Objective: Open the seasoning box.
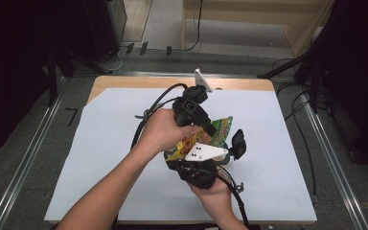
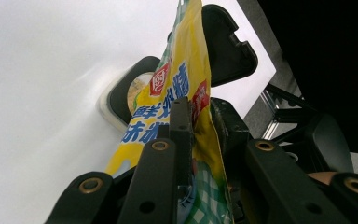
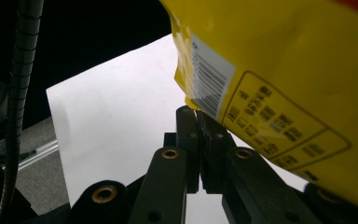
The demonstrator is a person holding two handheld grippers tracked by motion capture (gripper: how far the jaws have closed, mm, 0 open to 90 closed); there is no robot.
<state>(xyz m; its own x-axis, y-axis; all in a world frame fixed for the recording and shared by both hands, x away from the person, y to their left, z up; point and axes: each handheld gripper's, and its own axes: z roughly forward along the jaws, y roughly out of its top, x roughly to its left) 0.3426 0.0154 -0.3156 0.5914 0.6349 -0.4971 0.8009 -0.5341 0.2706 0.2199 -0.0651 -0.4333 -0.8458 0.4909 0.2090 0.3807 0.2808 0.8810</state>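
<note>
Your table (image 1: 100,81) is covered by a white sheet (image 1: 278,191), and everything sits relative to that sheet. Above its middle you hold a yellow snack bag (image 1: 220,128) off the surface between both tools; its printed front shows blue characters and a red badge in the left gripper view (image 2: 186,79), and its back panel with a barcode shows in the right gripper view (image 3: 279,60).

Your left gripper (image 1: 205,125) comes in from the far side of the sheet's centre, with your left hand (image 1: 160,130) wrapped around its body. Its jaws are clamped on the bag, pinching the foil flat between the pads (image 2: 182,126).

Your right gripper (image 1: 220,154) sits nearer your edge of the sheet, held from below by your right hand (image 1: 215,191). Its jaws are pressed fully together (image 3: 199,140), nipping the bag's lower corner just beside the barcode.

Behind the bag, a black pad-like part (image 2: 228,46) stands against the sheet.
</note>
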